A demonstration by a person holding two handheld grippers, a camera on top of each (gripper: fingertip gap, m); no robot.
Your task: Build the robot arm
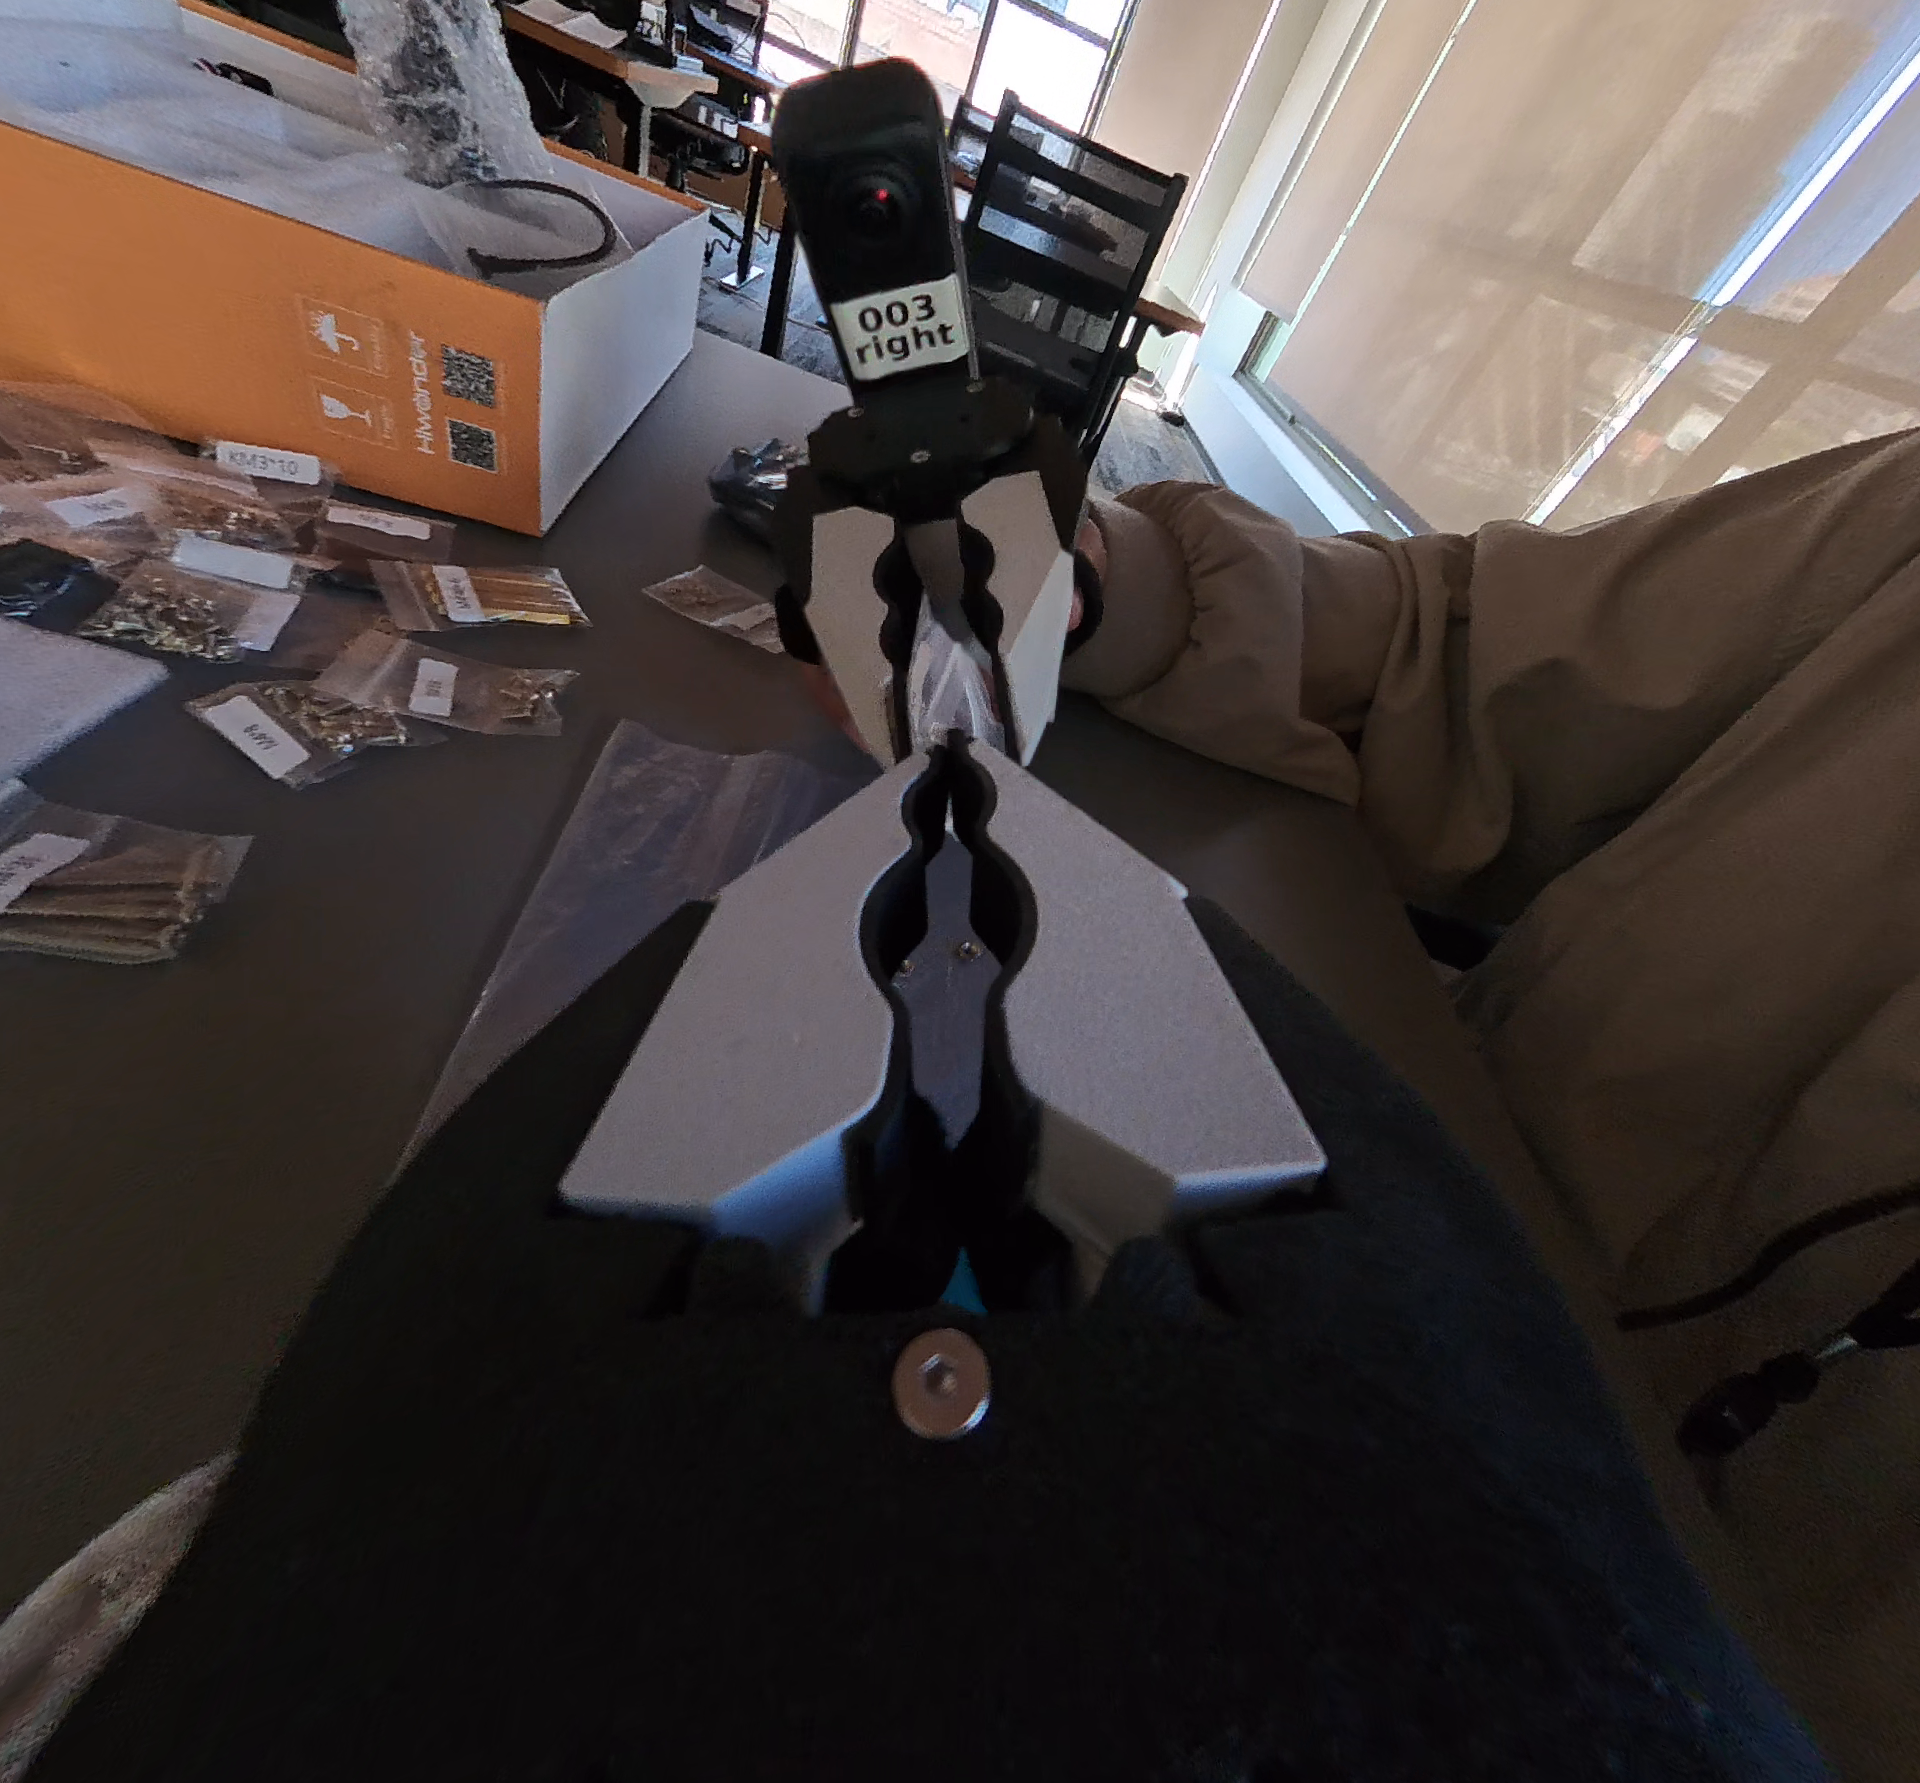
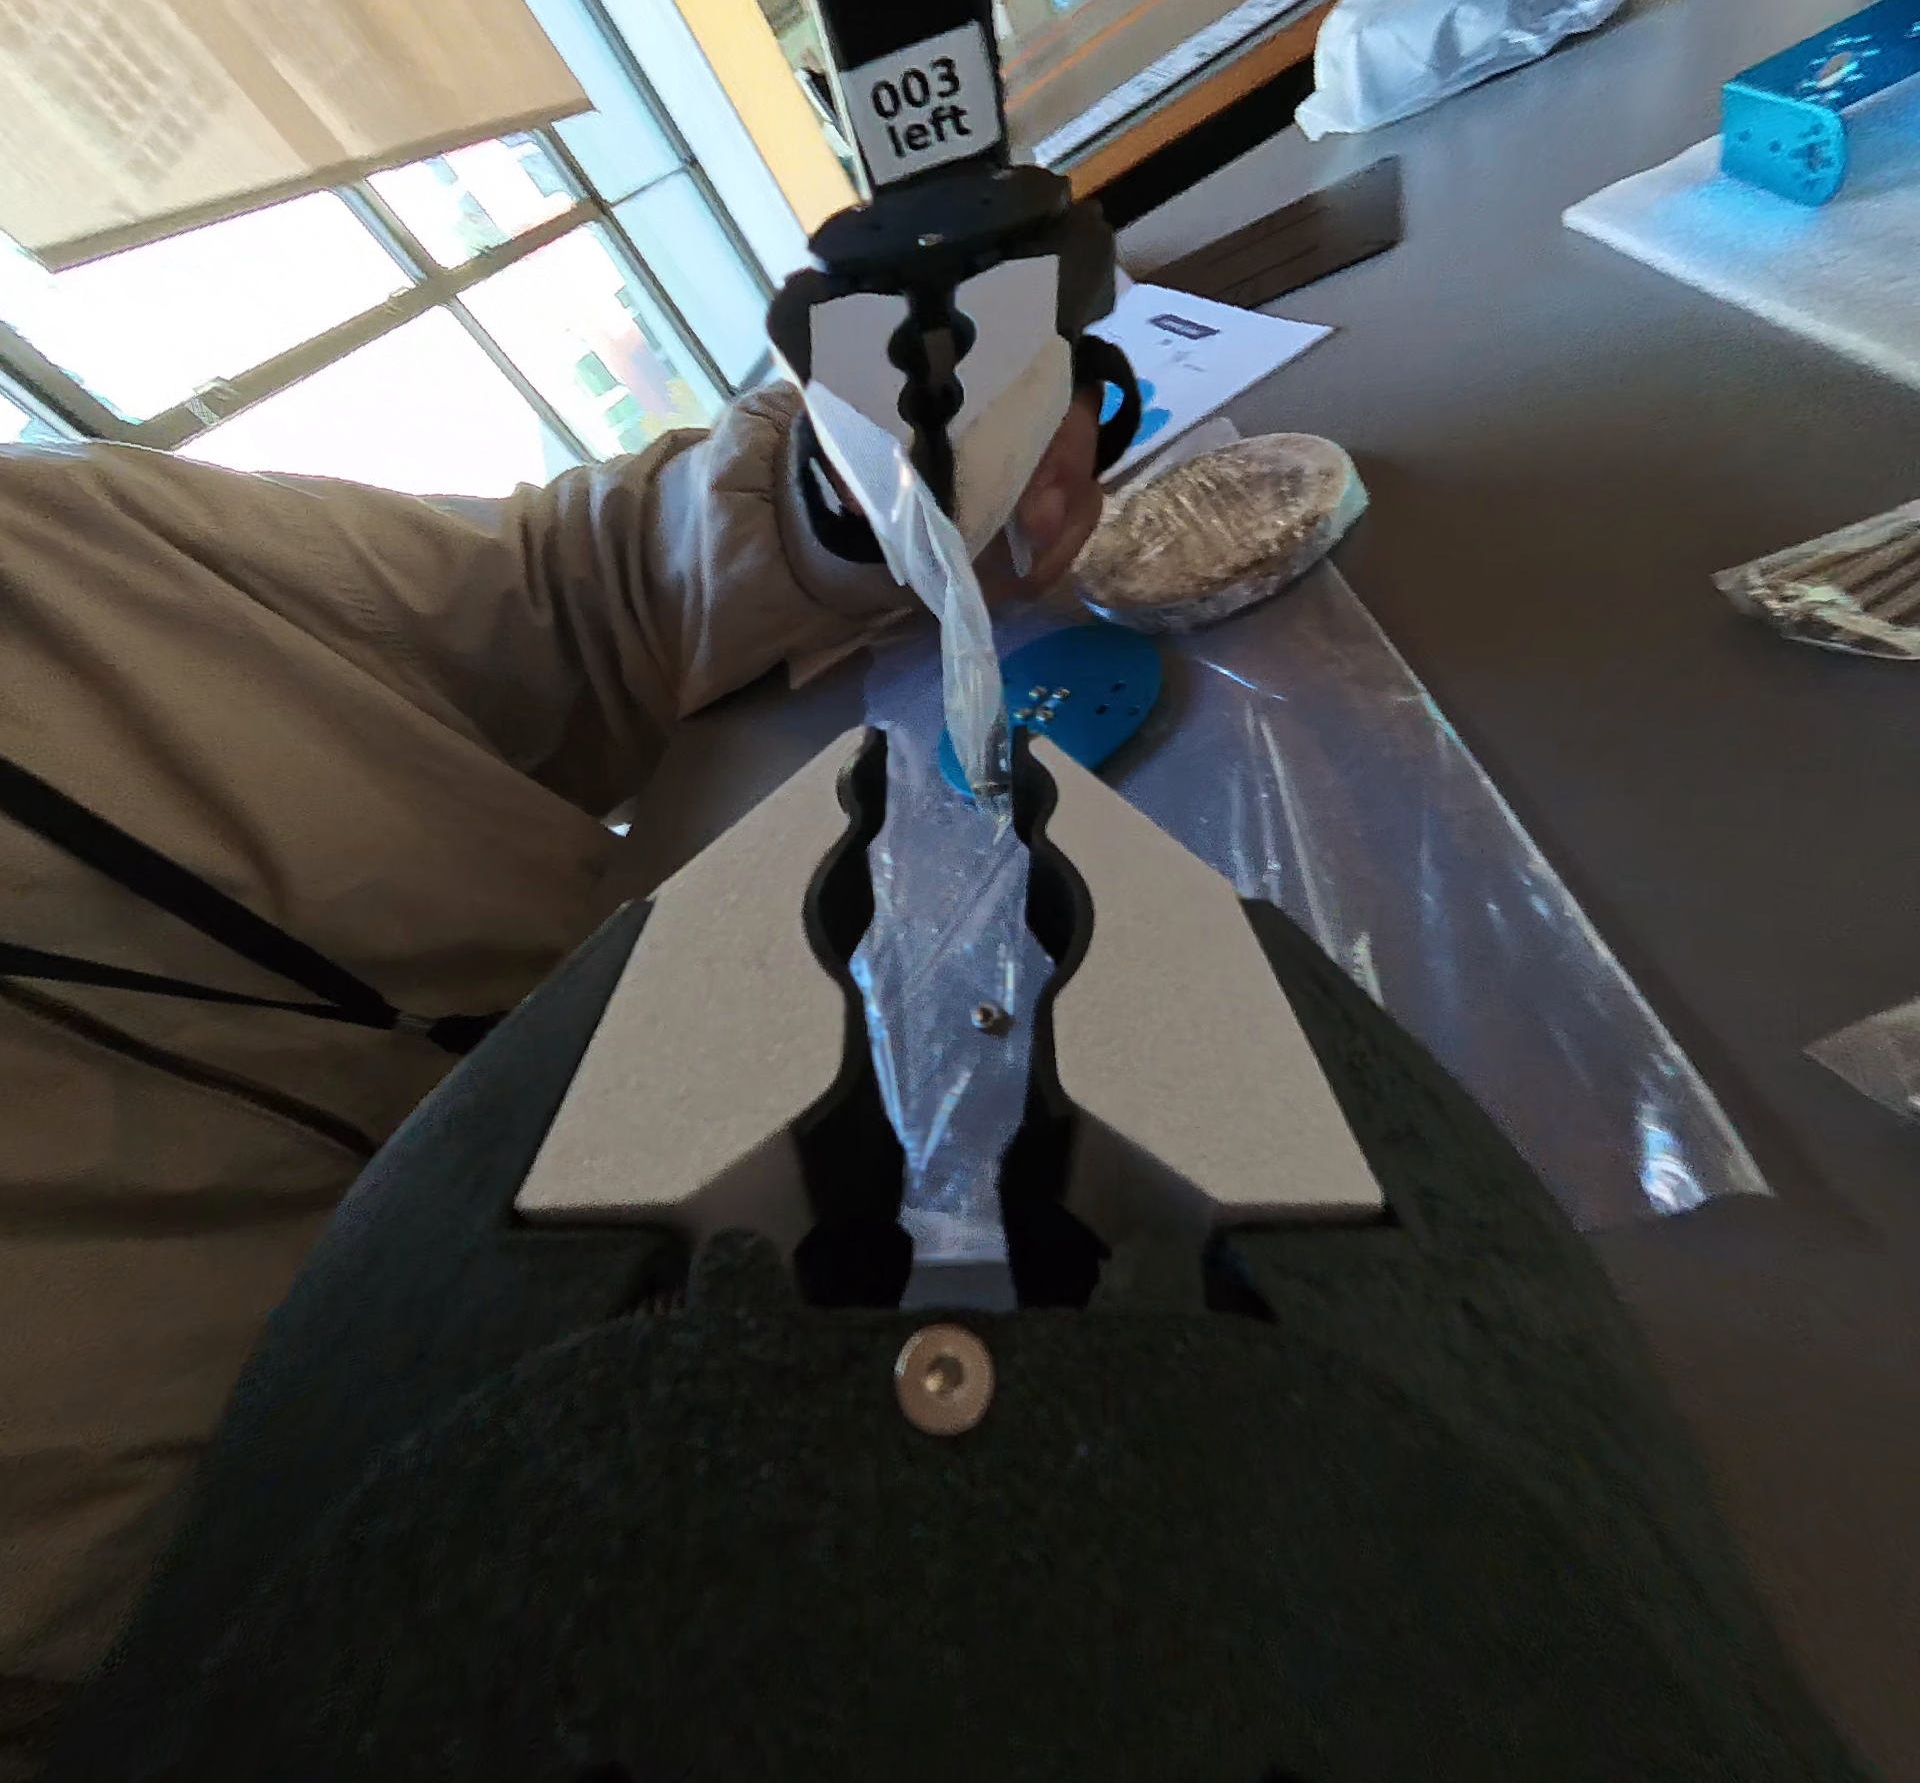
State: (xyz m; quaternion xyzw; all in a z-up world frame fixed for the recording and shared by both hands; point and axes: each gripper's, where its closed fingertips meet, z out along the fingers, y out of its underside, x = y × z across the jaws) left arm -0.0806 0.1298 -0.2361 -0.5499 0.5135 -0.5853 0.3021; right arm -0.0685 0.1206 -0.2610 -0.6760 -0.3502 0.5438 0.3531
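Left tool point(image 1: 951, 757) is clenched on a small clear plastic bag point(image 2: 961, 632) of screws. Right tool point(image 2: 951, 757) stands released around that bag's lower end, above the round blue metal plate point(image 2: 1091, 694) on the grey desk point(image 2: 1558, 486).

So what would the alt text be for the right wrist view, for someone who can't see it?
A small clear plastic bag of screws hangs between two claws facing each other: the far left claw pinches its top, while the near right claw stands open around its lower end. Beneath lie a blue round plate and a grey table.
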